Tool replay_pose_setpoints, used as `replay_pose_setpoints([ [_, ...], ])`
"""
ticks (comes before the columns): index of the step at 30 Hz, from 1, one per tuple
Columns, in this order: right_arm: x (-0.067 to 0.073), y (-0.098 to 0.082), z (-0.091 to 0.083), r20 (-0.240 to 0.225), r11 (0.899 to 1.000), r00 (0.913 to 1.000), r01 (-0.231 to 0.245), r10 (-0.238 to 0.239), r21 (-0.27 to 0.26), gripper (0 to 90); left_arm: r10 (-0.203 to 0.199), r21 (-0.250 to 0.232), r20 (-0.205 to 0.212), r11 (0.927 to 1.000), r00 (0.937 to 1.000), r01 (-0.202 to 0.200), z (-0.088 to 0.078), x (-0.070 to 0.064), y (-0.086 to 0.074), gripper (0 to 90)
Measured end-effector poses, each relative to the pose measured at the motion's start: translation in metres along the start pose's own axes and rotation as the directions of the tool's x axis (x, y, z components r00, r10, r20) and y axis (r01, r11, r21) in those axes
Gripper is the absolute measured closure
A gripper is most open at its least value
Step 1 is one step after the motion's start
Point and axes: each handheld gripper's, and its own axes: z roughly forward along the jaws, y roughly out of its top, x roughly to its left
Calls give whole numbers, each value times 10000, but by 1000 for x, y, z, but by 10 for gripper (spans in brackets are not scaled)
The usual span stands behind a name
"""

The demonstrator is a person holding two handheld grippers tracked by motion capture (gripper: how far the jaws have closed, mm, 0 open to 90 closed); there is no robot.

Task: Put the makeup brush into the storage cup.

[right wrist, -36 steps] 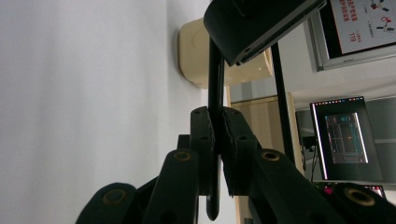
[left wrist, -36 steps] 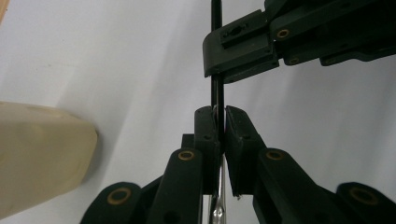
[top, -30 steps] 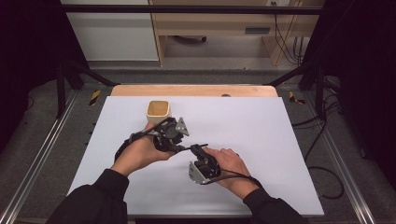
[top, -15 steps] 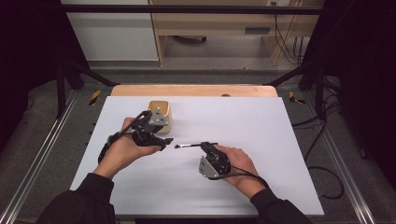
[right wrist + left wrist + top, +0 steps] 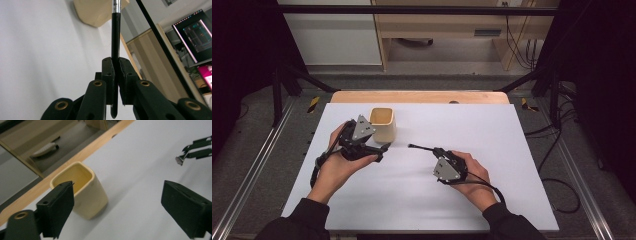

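We saw the left gripper (image 5: 382, 148) with jaws spread just beside the cream square ceramic cup (image 5: 383, 124) on the white desk (image 5: 492, 140). The right gripper (image 5: 432, 150) pinched a thin black pen-like stick (image 5: 115, 37) to its right.

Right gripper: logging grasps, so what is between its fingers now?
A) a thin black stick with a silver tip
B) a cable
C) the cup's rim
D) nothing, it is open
A: the right gripper is shut on the stick, apart from the cup.
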Motion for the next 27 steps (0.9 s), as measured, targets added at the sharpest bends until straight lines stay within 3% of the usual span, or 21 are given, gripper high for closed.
replay_pose_setpoints([
  [4,-6,0,4,-250,9896,9900,-1396,1388,-356,839,-344,-687,14,9970,9994,344,-4,1,-6,66],
  [7,-12,-1,7,-478,9609,9639,-2651,2620,-803,839,-487,-1191,110,9916,9988,497,-4,0,-10,39],
  [8,-13,0,8,-588,9496,9534,-3004,2960,-899,839,-530,-1363,120,9892,9985,541,-4,-1,-11,37],
  [9,-16,1,10,-882,9193,9254,-3769,3686,-1130,839,-716,-1626,151,9840,9973,731,-3,-2,-13,35],
  [10,-16,1,10,-882,9193,9254,-3769,3686,-1130,839,-779,-1745,229,9813,9967,807,-3,-3,-13,35],
  [11,-17,4,12,-1092,8859,8954,-4436,4316,-1355,839,-811,-1974,257,9767,9964,846,-2,-4,-15,33],
  [12,-17,5,13,-1178,8779,8883,-4575,4439,-1413,839,-838,-2196,264,9716,9961,876,0,-6,-16,33],
  [13,-17,5,13,-1178,8779,8883,-4575,4439,-1413,839,-838,-2196,264,9716,9961,876,0,-6,-16,36],
  [15,-17,8,15,-1400,8625,8740,-4833,4653,-1502,838,-894,-2326,361,9679,9953,954,1,-9,-16,37],
  [17,-16,12,18,-1818,8227,8369,-5436,5163,-1664,838,-1267,-2801,651,9497,9898,1400,1,-11,-15,39],
  [18,-16,12,18,-1818,8227,8369,-5436,5163,-1664,838,-1267,-2801,651,9497,9898,1400,1,-11,-15,39],
  [19,-16,12,18,-1988,8002,8158,-5746,5431,-1718,838,-1347,-2899,706,9453,9884,1496,1,-12,-15,39],
  [20,-16,14,20,-2285,7657,7826,-6183,5791,-1772,838,-1396,-2994,807,9410,9869,1576,3,-13,-15,38],
  [21,-15,14,20,-2408,7523,7697,-6340,5913,-1791,838,-1444,-3025,833,9391,9860,1631,3,-14,-15,38],
  [23,-14,15,22,-2542,7355,7536,-6528,6062,-1813,838,-1572,-3138,957,9323,9829,1797,5,-16,-15,37],
  [24,-14,15,22,-2542,7355,7536,-6528,6062,-1813,838,-1572,-3138,957,9323,9829,1797,5,-16,-15,35],
  [25,-14,16,23,-2711,7190,7370,-6708,6191,-1816,838,-1763,-3268,1174,9224,9773,2057,7,-17,-15,34],
  [27,-13,17,23,-2906,7004,7172,-6910,6334,-1787,838,-1827,-3295,1244,9195,9753,2143,8,-18,-15,32],
])
